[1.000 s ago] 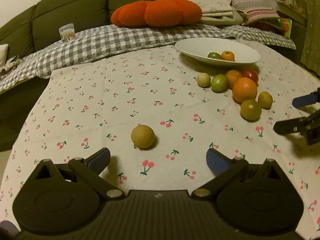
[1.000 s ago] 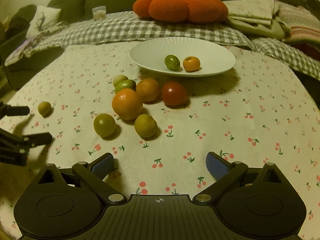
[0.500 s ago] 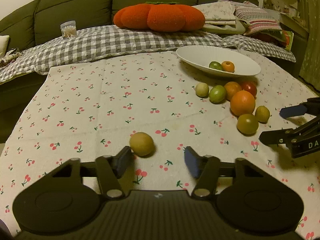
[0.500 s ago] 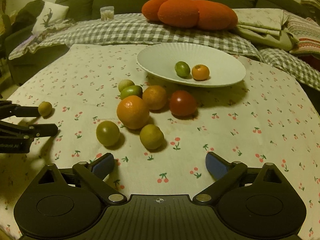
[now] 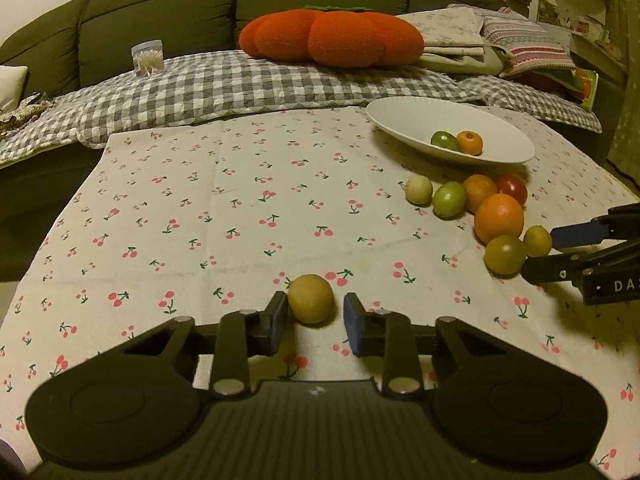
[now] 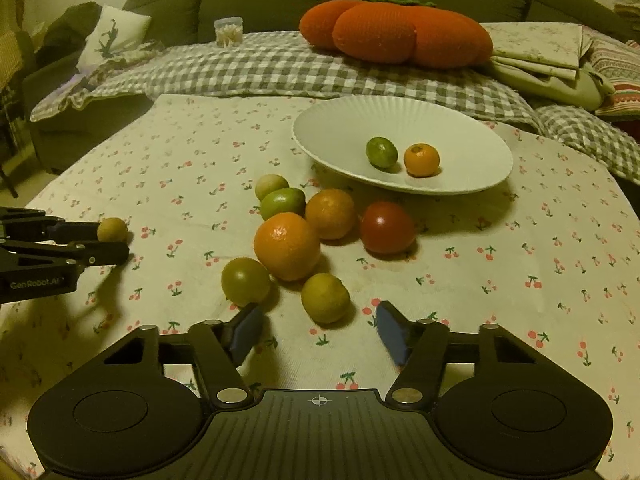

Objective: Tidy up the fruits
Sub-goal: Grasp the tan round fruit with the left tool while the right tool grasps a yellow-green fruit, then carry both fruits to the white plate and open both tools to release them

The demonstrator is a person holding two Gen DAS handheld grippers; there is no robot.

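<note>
The landmark is the white ribbed ceramic plate (image 6: 472, 152), which stands toward the far side of the counter (image 5: 240, 200), itself covered by a cream cloth printed with red cherries. Inside the plate lie a small green lime-like fruit (image 6: 381, 153) and a small orange fruit (image 6: 421, 159), just beside each other.

In front of the plate, on the cloth, sits a cluster: a round red tomato (image 6: 387, 227) nearest the plate's front rim, a medium orange citrus (image 6: 331, 213) touching a green oval fruit (image 6: 283, 202), a pale yellowish round fruit (image 6: 271, 185) behind that one, a large orange (image 6: 287, 246) nearer the camera, then an olive-green round fruit (image 6: 245, 281) and a yellow-green round fruit (image 6: 325, 297) at the near edge of the group.

Well apart from the plate and the cluster, out on the open cloth, lies a single small tan round fruit (image 5: 311, 298).

The left tool (image 5: 315, 314) is lowered at that tan fruit, its fingers narrowly apart on either side of it; whether the pads touch it cannot be told. The right tool (image 6: 318, 332) has its blue-padded fingers spread wide, with the yellow-green fruit just ahead of the gap and nothing gripped.

Behind the plate, a grey checked quilt (image 5: 240, 84) lies on an olive-green sofa (image 5: 160, 12), carrying an orange pumpkin-shaped cushion (image 5: 332, 38).
</note>
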